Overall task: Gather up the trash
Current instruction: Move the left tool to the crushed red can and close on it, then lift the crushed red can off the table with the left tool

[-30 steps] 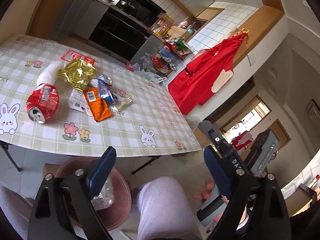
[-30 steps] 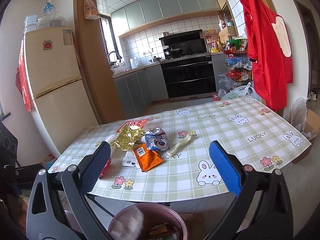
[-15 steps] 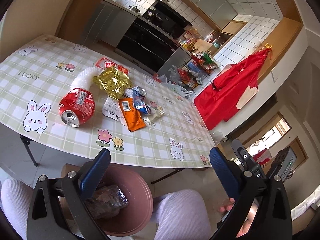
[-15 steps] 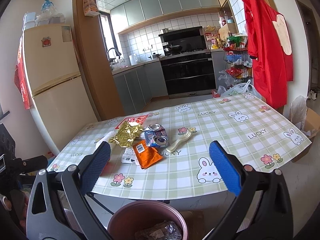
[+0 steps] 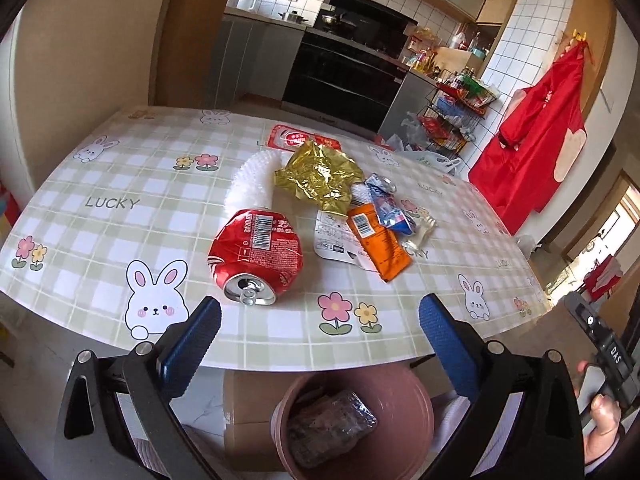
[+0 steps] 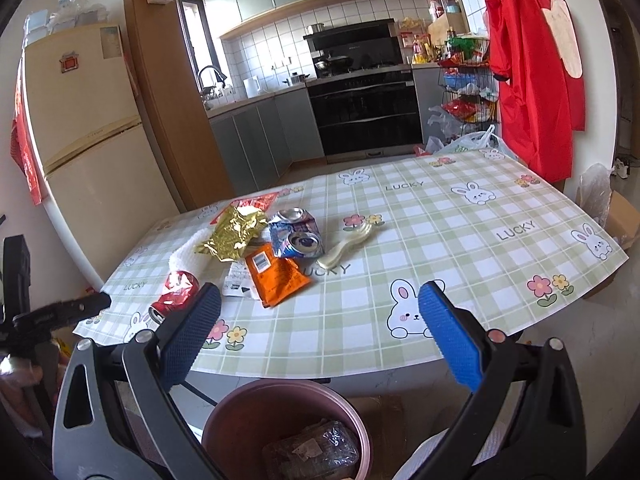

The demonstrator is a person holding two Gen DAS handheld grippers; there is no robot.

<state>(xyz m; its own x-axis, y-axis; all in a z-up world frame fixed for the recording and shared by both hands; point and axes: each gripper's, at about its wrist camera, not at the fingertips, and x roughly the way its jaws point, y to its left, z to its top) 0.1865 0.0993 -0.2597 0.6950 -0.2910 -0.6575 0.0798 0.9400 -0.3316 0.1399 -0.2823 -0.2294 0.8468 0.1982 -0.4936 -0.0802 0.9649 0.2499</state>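
Left gripper (image 5: pixel 320 318): blue-padded fingers (image 5: pixel 192 338) spread wide after just opening further, nothing between them, pointing down and forward. Right gripper (image 6: pixel 320 312): fingers (image 6: pixel 450 334) likewise wide apart and empty, tilted down at a shallower angle. In the left wrist view the person's right hand (image 5: pixel 602 424) shows at the lower right edge, thumb wrapped round the gripper's black handle.

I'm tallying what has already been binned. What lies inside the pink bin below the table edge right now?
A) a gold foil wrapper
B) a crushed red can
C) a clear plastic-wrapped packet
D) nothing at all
C: a clear plastic-wrapped packet sits in the pink bin, while the crushed red can and gold foil wrapper lie on the table.
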